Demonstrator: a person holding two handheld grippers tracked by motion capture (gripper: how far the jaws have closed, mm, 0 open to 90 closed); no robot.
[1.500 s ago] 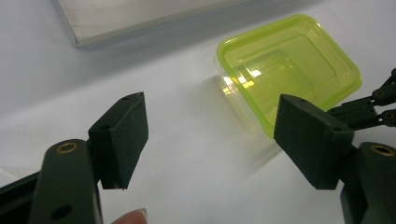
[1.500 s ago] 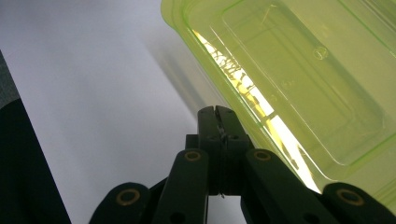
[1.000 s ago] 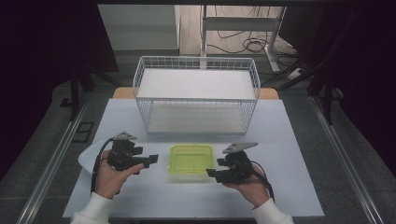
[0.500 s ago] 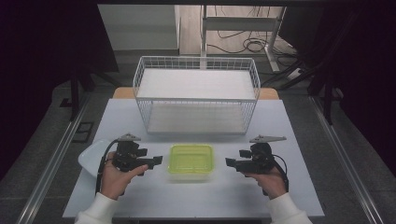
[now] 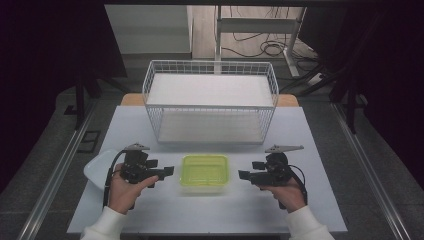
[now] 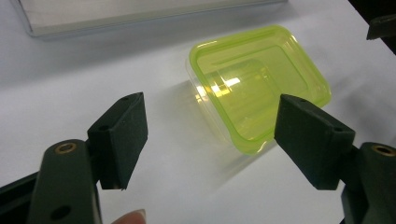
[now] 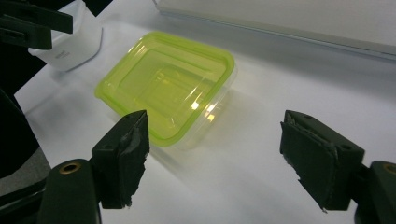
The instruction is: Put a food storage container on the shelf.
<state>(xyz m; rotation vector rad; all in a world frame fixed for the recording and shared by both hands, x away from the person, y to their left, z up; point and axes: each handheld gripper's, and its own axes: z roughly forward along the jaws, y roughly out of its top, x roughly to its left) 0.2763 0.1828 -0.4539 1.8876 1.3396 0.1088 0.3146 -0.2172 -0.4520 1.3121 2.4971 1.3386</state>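
Observation:
A clear box with a lime-green lid (image 5: pixel 205 171) lies flat on the white table, between my two grippers. My left gripper (image 5: pixel 168 171) hovers just left of it, jaws wide apart and empty; in the left gripper view the box (image 6: pixel 257 84) lies a little beyond the open left gripper (image 6: pixel 211 121). My right gripper (image 5: pixel 244 175) stands a short gap off the box's right side. Its jaws have just been opening, with nothing between them. In the right gripper view the box (image 7: pixel 163 84) lies ahead and left of the open right gripper (image 7: pixel 215 126).
A white wire basket (image 5: pixel 210 106) stands behind the box across the middle of the table (image 5: pixel 310 135). A white tub (image 5: pixel 97 167) sits at the table's left edge by my left hand; the right gripper view shows the tub (image 7: pixel 70 46) too.
My right gripper has drawn back to the right, away from the box's edge, and its jaws stand wider. The box and my left gripper have stayed put.

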